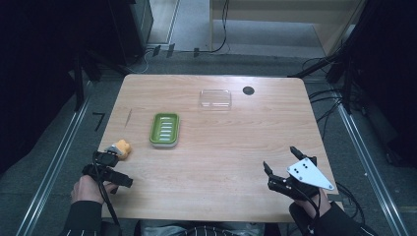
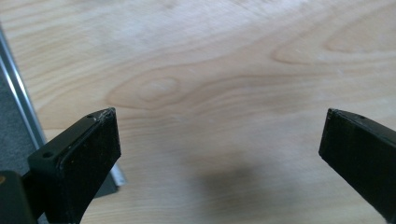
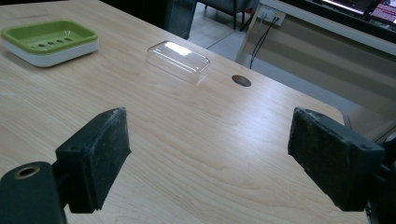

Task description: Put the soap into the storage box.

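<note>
Lab: floor rails [image 1: 54, 162], trailing cables [image 1: 223, 29], dark rig stands [image 1: 78, 73].

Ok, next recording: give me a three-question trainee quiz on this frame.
1. True or false: the left hand-held gripper is shut on the orange object.
2. Which lies nearer the round hole: A) the green soap dish, B) the clear lid?
3. How do the jaws of the right hand-held gripper stand?

Key: 1 false, its jaws are apart over bare wood; 2 B; 3 wide apart, nothing between them.
</note>
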`<state>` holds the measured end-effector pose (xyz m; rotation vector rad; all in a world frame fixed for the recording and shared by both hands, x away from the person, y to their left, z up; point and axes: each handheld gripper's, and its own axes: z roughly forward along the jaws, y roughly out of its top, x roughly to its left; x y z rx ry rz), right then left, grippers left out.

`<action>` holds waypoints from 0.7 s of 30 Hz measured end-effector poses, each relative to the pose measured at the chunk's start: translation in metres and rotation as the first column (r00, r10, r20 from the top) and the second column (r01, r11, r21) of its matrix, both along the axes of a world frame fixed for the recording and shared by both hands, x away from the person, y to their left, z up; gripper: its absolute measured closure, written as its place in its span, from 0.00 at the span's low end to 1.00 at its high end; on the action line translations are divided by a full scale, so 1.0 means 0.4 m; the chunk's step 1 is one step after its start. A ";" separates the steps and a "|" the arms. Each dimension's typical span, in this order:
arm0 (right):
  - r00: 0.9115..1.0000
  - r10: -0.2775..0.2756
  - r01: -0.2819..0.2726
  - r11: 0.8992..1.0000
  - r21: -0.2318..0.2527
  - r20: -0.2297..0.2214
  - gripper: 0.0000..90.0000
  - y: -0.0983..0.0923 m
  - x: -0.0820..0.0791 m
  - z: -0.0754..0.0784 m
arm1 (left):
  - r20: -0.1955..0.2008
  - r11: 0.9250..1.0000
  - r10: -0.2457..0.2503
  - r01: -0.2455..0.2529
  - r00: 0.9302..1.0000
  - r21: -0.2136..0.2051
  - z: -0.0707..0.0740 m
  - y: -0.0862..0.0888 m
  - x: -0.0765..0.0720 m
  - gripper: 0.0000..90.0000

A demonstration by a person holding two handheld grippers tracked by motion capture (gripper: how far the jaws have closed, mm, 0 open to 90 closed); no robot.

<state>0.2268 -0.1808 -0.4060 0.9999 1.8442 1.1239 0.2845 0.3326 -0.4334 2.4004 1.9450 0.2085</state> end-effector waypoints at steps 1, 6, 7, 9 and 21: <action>1.000 -0.001 0.001 1.000 0.001 0.001 0.15 0.000 0.000 0.000 | 0.009 1.000 0.004 -0.004 1.000 0.000 -0.001 0.001 0.002 0.00; 1.000 0.003 -0.003 1.000 -0.002 0.003 0.15 0.001 0.000 0.000 | 0.013 1.000 0.002 -0.002 1.000 0.005 0.003 -0.002 0.018 0.00; 1.000 0.004 -0.004 1.000 -0.004 0.002 0.15 0.001 0.000 0.000 | 0.019 1.000 0.004 -0.004 1.000 0.005 0.002 -0.003 0.021 0.00; 1.000 0.003 -0.003 1.000 -0.003 0.002 0.15 0.002 0.000 0.000 | 0.026 1.000 0.003 -0.003 1.000 0.011 0.003 -0.005 0.027 0.00; 1.000 0.004 -0.004 1.000 -0.004 0.004 0.15 0.001 0.000 0.000 | 0.044 1.000 0.015 -0.015 0.999 0.007 0.009 -0.006 0.072 0.00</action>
